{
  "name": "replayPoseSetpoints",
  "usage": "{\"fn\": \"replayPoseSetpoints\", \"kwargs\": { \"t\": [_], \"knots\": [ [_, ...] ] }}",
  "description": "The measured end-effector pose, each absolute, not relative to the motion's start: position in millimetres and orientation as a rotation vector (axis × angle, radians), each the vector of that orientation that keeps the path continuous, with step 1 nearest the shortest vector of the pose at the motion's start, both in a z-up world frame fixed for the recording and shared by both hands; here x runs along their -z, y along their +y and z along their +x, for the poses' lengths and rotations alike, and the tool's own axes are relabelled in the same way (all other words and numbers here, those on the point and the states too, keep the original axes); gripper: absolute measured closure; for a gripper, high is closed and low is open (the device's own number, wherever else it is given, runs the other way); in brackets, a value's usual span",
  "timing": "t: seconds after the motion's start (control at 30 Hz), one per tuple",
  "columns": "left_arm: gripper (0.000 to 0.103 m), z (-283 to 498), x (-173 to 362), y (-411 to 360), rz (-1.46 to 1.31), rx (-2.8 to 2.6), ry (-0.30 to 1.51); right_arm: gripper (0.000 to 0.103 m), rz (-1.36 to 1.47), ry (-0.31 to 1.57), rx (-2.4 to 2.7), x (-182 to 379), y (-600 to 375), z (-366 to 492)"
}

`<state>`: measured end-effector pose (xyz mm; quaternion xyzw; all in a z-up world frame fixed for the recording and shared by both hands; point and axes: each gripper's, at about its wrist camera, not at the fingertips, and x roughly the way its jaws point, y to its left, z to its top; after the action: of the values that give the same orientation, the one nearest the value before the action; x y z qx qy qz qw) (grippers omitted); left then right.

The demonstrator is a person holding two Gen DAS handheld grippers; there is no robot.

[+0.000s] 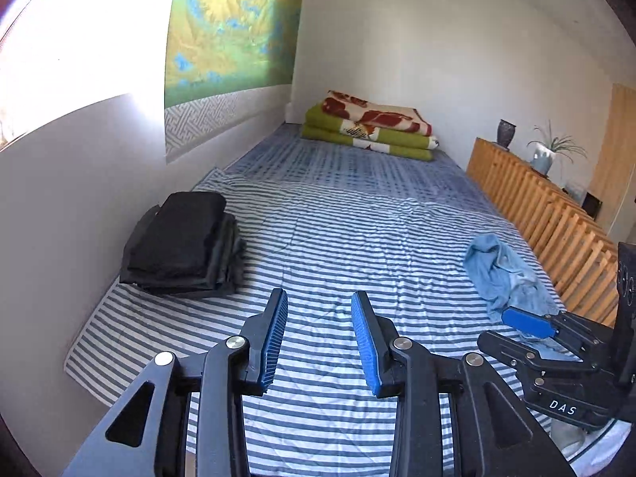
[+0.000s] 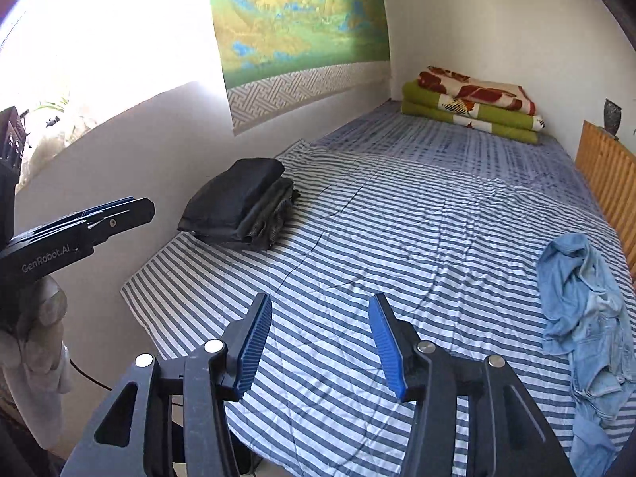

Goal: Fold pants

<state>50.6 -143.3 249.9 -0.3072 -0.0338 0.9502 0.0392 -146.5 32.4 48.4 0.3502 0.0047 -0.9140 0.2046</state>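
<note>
The light blue pants [image 2: 584,318] lie crumpled in a heap on the right side of the bed [image 2: 397,238], close to the wooden slatted rail [image 2: 608,175]. The heap runs lengthwise along the bed, one end toward the far wall and the other trailing off the near edge; waist and legs cannot be told apart. The right gripper [image 2: 320,342] hangs above the striped sheet left of the pants, jaws wide with nothing between them. The left gripper [image 1: 319,334] is likewise spread wide and empty over the middle of the bed. A stack of dark folded clothes [image 1: 183,242] sits against the left wall, well apart from the pants. Folded blankets [image 1: 369,127] lie at the far end.
</note>
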Motion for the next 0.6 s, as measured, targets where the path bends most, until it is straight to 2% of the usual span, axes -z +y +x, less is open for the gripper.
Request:
{"fn": "replayPoseSetpoints", "kwargs": {
  "t": [0.03,0.13,0.17,0.27,0.4,0.53,0.6],
  "knots": [
    [0.065,62.8,-258.7,-133.4,-0.927,-2.915,-0.09,0.055,0.97,0.012,2.559,-51.8,40.0,-136.6],
    [0.053,93.7,-270.9,-109.0,-0.899,-2.904,-0.069,0.052,0.935,0.015,2.604,-60.6,60.8,-106.2],
    [0.05,102.8,-273.0,-101.8,-0.894,-2.904,-0.052,0.049,0.92,0.014,2.622,-62.2,65.9,-98.1],
    [0.045,135.1,-276.1,-81.7,-0.865,-2.92,-0.021,0.044,0.896,0.012,2.66,-62.8,77.3,-76.9],
    [0.038,159.9,-262.5,-74.9,-0.879,-2.93,-0.074,0.039,0.892,0.011,2.687,-55.4,82.9,-57.2],
    [0.02,176.9,-238.1,-83.9,-0.904,-2.972,-0.128,0.035,0.909,0.05,2.698,-39.0,74.4,-46.1],
    [0.015,177.4,-224.3,-93.7,-0.915,-3.006,-0.117,0.034,0.921,0.074,2.69,-32.1,68.3,-41.8]
  ]
}}
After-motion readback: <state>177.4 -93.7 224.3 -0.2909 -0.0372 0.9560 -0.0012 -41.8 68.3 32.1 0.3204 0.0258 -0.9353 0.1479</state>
